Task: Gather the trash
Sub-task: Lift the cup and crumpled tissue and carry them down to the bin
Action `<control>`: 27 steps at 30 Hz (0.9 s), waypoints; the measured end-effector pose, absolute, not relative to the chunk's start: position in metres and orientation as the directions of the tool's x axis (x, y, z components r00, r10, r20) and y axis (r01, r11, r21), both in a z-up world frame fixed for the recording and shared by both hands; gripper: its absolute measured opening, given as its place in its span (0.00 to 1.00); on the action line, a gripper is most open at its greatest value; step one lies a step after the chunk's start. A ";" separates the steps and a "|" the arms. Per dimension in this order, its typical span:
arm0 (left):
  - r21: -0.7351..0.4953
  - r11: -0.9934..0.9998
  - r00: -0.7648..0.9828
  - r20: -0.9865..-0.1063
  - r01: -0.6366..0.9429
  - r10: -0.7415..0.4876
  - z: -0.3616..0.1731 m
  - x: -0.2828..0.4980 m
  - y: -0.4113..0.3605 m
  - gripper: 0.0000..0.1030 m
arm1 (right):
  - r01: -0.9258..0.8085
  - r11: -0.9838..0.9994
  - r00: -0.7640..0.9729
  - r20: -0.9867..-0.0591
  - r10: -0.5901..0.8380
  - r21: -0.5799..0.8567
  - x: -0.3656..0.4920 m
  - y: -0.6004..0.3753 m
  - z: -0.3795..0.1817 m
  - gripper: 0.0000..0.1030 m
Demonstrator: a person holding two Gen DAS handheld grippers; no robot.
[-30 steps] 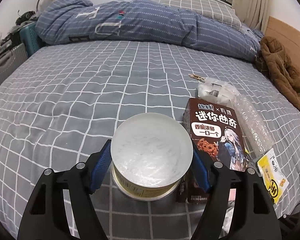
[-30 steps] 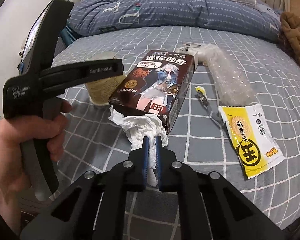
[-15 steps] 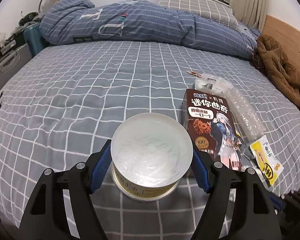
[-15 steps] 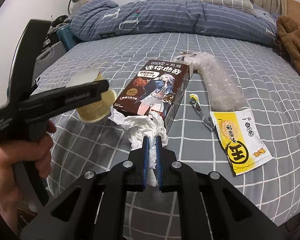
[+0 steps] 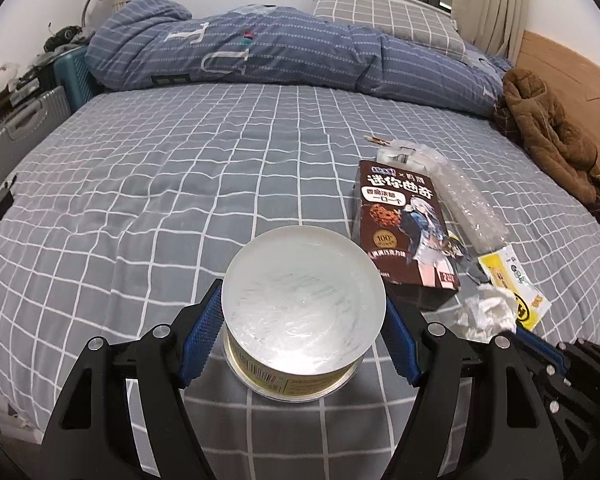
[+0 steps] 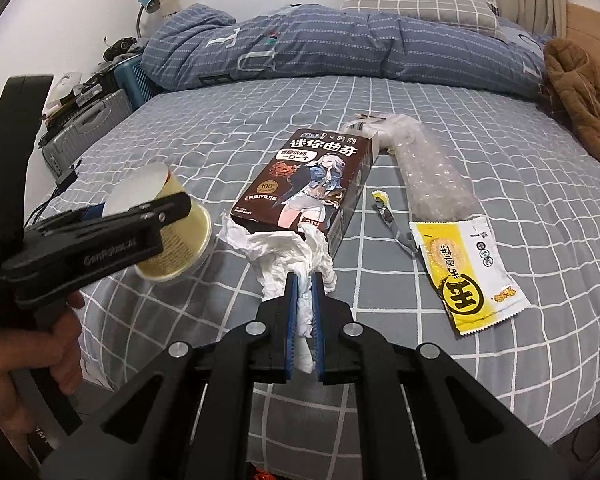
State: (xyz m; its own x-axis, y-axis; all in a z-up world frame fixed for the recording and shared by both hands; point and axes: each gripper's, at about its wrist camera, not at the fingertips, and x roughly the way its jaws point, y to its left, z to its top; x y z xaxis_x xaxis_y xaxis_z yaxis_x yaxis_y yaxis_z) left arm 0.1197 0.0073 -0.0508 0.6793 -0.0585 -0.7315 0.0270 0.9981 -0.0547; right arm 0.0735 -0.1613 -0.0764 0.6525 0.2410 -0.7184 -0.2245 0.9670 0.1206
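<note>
My left gripper point(image 5: 303, 304) is shut on a round yellow tub with a clear lid point(image 5: 302, 300), held off the grey checked bed point(image 5: 160, 184); its blue pads press the tub's sides. The same tub point(image 6: 172, 236) shows at the left of the right wrist view, in the left gripper held by a hand. My right gripper point(image 6: 305, 284) is shut on a crumpled white tissue point(image 6: 288, 252), lifted near the bed's front edge. A brown cookie box point(image 6: 308, 184), a roll of bubble wrap point(image 6: 428, 172) and a yellow snack wrapper point(image 6: 464, 276) lie on the bed beyond.
A folded blue duvet point(image 5: 268, 56) and a checked pillow point(image 5: 384, 20) lie across the far side. A brown coat point(image 5: 548, 136) sits at the right by the wooden headboard. Suitcases point(image 6: 88, 128) stand beside the bed on the left. A small torn wrapper point(image 6: 388, 216) lies by the box.
The left gripper has drawn back and a little up with the tub, so the box looks farther away. The right gripper keeps the tissue pinched and lifted.
</note>
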 end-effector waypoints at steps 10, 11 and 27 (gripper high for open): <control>-0.043 0.998 0.678 -0.733 0.042 -0.060 -0.046 0.093 0.000 0.69 | -0.222 0.968 0.675 -0.699 0.236 0.113 0.057 -0.165 -0.065 0.07; -0.043 0.998 0.677 -0.733 0.042 -0.061 -0.046 0.091 -0.001 0.69 | -0.223 0.968 0.676 -0.698 0.236 0.111 0.055 -0.165 -0.064 0.07; -0.059 0.996 0.677 -0.731 0.067 -0.089 -0.041 0.047 -0.012 0.69 | -0.233 0.967 0.691 -0.683 0.238 0.101 0.021 -0.174 -0.052 0.07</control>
State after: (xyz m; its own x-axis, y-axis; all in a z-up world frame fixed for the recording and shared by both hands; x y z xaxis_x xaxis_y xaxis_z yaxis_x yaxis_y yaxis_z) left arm 0.0468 -0.0122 -0.0410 0.6765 -0.0890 -0.7310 0.0670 0.9960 -0.0592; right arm 0.0208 -0.1740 -0.0517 0.6909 0.2377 -0.6828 -0.2333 0.9672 0.1006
